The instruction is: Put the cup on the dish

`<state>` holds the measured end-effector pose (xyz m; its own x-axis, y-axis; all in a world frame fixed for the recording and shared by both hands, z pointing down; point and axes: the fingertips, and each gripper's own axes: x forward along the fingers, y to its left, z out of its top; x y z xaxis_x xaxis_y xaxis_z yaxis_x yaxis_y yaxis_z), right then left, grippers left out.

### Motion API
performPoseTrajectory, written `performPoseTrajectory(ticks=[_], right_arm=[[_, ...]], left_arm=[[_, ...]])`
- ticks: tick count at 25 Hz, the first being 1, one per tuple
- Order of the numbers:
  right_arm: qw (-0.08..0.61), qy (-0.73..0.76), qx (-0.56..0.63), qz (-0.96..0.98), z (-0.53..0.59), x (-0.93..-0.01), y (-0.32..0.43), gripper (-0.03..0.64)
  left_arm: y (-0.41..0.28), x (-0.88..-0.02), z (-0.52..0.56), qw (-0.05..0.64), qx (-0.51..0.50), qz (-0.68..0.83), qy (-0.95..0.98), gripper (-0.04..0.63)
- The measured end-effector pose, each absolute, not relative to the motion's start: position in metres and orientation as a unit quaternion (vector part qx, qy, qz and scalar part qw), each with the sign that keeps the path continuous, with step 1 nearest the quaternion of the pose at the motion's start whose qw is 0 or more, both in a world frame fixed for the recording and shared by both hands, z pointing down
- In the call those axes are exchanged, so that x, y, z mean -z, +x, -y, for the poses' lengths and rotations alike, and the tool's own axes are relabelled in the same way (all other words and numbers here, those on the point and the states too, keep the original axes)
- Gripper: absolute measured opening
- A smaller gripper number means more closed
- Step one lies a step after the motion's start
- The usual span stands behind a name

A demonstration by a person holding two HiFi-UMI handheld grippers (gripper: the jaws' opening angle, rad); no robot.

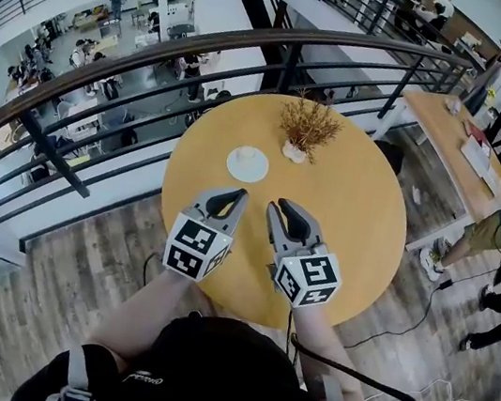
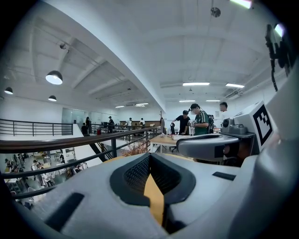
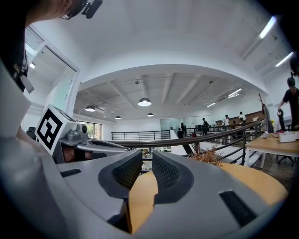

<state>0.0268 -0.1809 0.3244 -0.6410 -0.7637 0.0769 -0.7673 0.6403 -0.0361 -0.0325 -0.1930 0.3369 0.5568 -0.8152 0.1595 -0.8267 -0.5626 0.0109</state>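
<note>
From above, the head view looks steeply down on the round yellow wooden table (image 1: 362, 214) — both gripper views skim level, close over that table, sharing the dried brown plant (image 3: 211, 156) at its far side.
</note>
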Motion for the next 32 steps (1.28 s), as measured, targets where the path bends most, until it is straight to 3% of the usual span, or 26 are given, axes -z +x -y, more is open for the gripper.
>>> performPoseTrajectory(ticks=[32], right_arm=[[0.039,0.413,-0.038,0.909,0.177,-0.332,0.019,0.067]], left_arm=[[-0.037,-0.351,0.186,0.057,-0.078,0.464,0.880,0.006]])
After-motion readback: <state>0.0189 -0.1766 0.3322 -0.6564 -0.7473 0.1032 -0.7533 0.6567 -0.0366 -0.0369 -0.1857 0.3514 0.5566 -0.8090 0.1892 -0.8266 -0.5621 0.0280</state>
